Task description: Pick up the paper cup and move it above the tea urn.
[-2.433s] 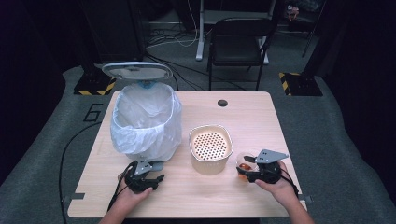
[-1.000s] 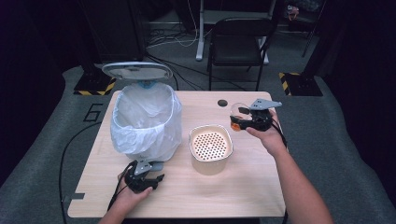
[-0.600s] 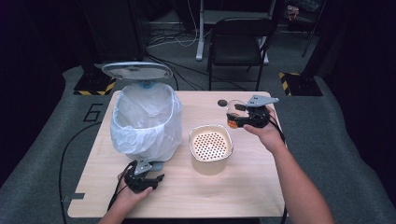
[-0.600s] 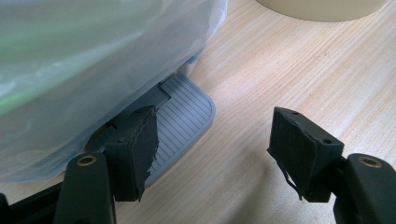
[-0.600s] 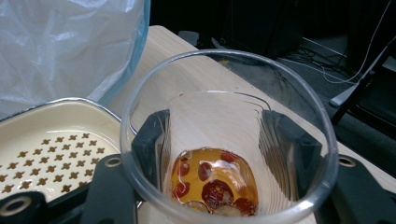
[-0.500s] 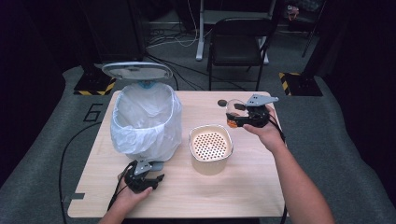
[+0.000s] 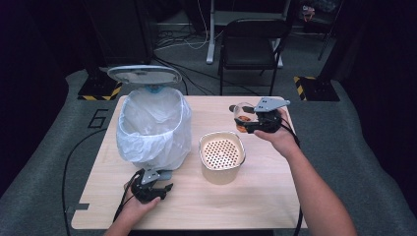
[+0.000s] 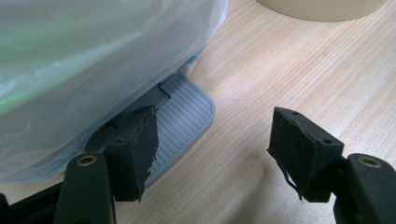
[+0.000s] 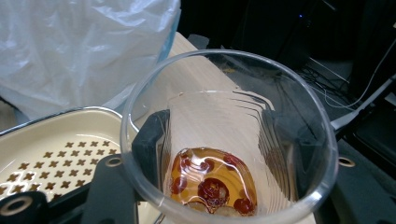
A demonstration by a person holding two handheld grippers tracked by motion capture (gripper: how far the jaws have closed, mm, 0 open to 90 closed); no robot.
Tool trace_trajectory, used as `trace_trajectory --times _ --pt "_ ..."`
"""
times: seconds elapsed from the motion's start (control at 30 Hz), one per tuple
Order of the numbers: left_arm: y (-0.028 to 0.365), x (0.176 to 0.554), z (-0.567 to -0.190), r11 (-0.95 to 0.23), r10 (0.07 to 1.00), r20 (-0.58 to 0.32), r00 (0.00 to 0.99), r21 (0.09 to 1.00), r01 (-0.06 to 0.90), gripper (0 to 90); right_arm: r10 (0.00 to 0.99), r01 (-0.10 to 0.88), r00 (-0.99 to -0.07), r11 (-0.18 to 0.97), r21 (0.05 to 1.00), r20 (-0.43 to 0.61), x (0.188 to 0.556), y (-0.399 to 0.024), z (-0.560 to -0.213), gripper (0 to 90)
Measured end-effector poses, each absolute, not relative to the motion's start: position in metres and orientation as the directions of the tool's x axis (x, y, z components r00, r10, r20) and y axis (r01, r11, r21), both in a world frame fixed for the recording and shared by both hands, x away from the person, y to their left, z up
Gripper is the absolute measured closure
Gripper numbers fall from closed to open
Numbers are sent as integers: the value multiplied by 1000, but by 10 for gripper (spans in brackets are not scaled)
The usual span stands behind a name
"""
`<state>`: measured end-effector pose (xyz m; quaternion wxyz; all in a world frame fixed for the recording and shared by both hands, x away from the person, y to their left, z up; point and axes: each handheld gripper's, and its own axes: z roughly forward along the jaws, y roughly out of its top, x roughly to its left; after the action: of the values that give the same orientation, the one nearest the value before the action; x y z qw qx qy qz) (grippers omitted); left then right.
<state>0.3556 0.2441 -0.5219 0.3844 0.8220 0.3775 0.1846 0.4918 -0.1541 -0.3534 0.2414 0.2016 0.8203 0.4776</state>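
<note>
Right gripper (image 7: pixel 246 123): clamped on a clear plastic cup (image 7: pixel 242 114), jaws pressing its sides; seen held off the table, at the far right.
Cup contents: amber liquid with dark red round pieces at the bottom (image 9: pixel 212 184); cup upright, slightly tilted.
Change noted: since the earlier frames the right hand had carried the cup up and leftward, from the far right edge toward the strainer container (image 7: pixel 221 155).
Strainer container: cream, perforated insert, at table centre, just near and left of the cup; appeared empty.
Left gripper (image 7: pixel 150 189): resting at the near left, jaws apart, grasping nothing; its position had not changed.
Pedal (image 8: pixel 180 121): grey ribbed, just ahead of the left jaws.
Bin (image 7: pixel 153 125): lined with a white bag, lid (image 7: pixel 143 74) raised.
Judgement: cup likely due for tipping over the strainer; spill risk while tilted.
</note>
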Motion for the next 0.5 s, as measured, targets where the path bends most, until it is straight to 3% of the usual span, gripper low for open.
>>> trace_trajectory --times 0.5 --pt "244 355 -522 -416 764 10 645 772 481 324 408 -88 -816 613 785 -410 472 -133 -345 443"
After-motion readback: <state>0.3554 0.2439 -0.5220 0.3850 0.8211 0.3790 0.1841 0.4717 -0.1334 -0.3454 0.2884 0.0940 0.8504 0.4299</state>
